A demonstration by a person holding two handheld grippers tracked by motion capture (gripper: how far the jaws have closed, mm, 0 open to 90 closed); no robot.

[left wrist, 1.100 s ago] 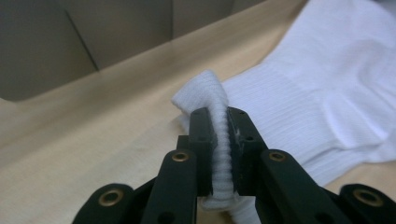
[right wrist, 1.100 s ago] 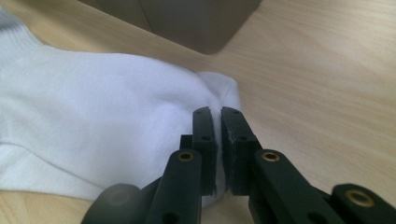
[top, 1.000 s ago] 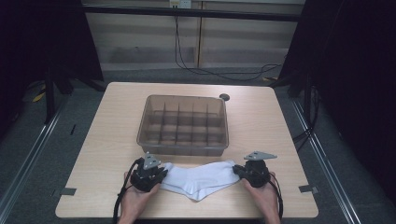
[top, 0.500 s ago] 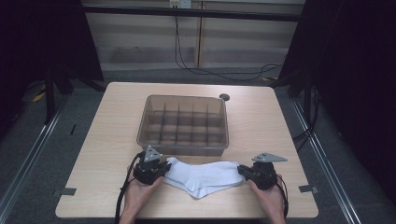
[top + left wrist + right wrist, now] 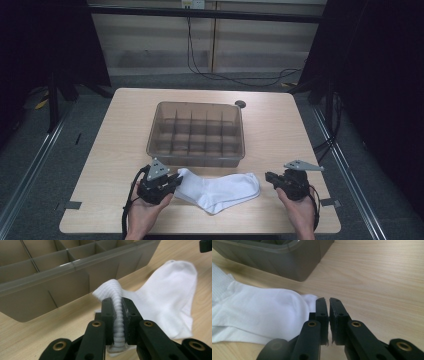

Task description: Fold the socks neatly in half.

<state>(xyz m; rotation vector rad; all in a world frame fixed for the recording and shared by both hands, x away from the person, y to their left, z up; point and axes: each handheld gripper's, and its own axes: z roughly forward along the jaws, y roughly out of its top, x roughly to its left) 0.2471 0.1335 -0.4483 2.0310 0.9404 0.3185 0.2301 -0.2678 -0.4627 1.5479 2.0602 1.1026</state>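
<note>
The left gripper (image 5: 117,315) pinches the ribbed cuff of the white sock (image 5: 220,191), which lies along the table's (image 5: 280,135) near edge, just in front of the divided grey tray (image 5: 196,134). The right gripper (image 5: 328,315) is pressed together, seemingly empty, beside the sock's toe.

Table evenly lit (surroundings dark); close views soft.

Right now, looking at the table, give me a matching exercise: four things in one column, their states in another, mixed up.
Things:
1. left gripper
2. right gripper
3. white sock
4. grey divided bin

States:
A. lying beside the sock's toe end, jaws shut on nothing
B. standing beyond the sock, compartments bare
C. clamped on the ribbed cuff
D. lying flat, one end pinched

Pairs: 1-C, 2-A, 3-D, 4-B
</note>
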